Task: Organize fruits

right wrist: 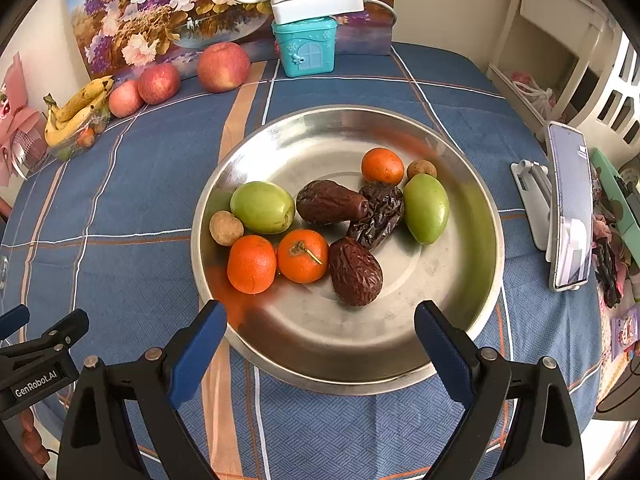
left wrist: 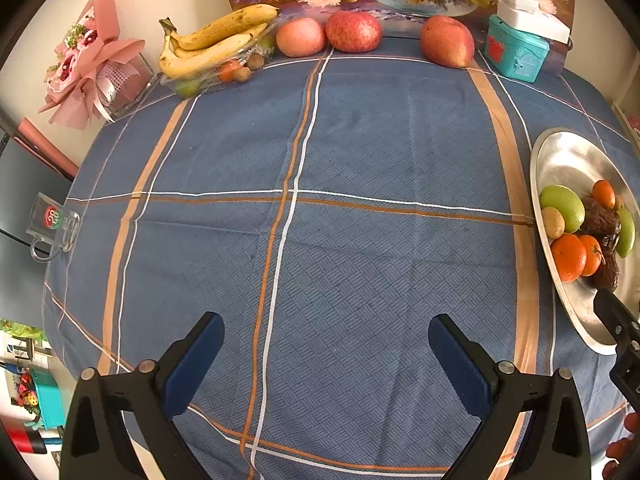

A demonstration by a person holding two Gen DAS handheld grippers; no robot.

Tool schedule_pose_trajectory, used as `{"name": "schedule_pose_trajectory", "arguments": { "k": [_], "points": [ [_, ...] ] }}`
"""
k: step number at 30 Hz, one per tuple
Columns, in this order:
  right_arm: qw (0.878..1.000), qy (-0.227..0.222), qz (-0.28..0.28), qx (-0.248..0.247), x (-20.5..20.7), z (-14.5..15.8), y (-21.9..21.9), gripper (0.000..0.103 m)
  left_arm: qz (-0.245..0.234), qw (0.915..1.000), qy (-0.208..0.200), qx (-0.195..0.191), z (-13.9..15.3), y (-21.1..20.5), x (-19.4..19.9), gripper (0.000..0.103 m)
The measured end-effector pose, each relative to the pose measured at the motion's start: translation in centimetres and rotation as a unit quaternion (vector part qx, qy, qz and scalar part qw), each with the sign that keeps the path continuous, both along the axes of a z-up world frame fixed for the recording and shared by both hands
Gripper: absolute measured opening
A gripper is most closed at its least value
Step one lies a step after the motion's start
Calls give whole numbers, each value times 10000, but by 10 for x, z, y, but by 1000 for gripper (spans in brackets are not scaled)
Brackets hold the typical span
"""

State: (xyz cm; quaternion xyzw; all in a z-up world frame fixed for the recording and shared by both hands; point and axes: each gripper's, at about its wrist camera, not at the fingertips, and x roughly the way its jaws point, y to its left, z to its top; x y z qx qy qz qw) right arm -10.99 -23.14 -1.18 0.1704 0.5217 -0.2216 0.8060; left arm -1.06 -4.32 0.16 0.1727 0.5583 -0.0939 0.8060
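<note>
Over the steel plate (right wrist: 460,216), the right gripper (right wrist: 320,332) is hovering with jaws spread, holding nothing.
Tangerines (right wrist: 252,264), green jujubes (right wrist: 262,207), dried dates (right wrist: 354,272) and longans (right wrist: 226,228) are lying mixed on the plate; the left gripper (left wrist: 326,344) is waiting, also spread and empty, above bare tablecloth (left wrist: 360,140) (apples (left wrist: 354,31) and bananas (left wrist: 216,42) sitting at the far edge). Sorted or awaiting sorting: either is fitting.
</note>
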Motion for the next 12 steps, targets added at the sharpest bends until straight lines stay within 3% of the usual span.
{"name": "schedule_pose_trajectory", "arguments": {
  "k": [12],
  "points": [
    [10000,24,12,-4,0,-2,1,95,-99,9999,-135,25,3,0,-2,103]
  ]
}}
